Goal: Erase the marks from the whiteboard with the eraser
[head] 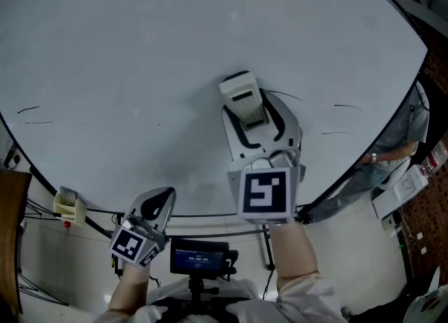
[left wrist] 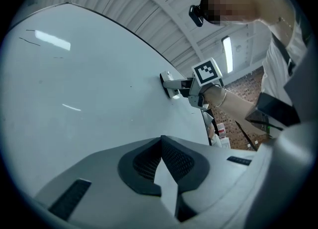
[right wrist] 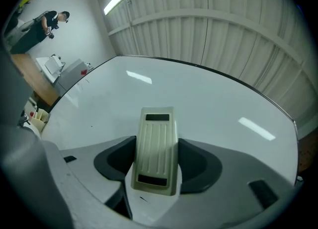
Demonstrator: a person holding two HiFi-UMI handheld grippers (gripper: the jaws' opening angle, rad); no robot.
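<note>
The whiteboard (head: pixel 140 69) fills most of the head view. Thin black marks show at its left (head: pixel 28 110) and right (head: pixel 348 106), and a curved line runs beside the eraser. My right gripper (head: pixel 260 120) is shut on a cream ribbed eraser (head: pixel 245 101), which it presses flat against the middle of the board. In the right gripper view the eraser (right wrist: pixel 156 143) lies between the jaws of the right gripper (right wrist: pixel 156 159), with a small black mark (right wrist: pixel 144 199) just below it. My left gripper (head: pixel 157 206) hangs low by the board's bottom edge. Its jaws are shut with nothing between them (left wrist: pixel 161 156).
A person (head: pixel 392 157) stands past the board's right edge, near white boxes (head: pixel 402 185). A small tray (head: pixel 68 202) sits at the board's lower left. A camera screen (head: pixel 199 257) is below, at my chest. Another person (right wrist: pixel 42 24) stands by a wooden desk.
</note>
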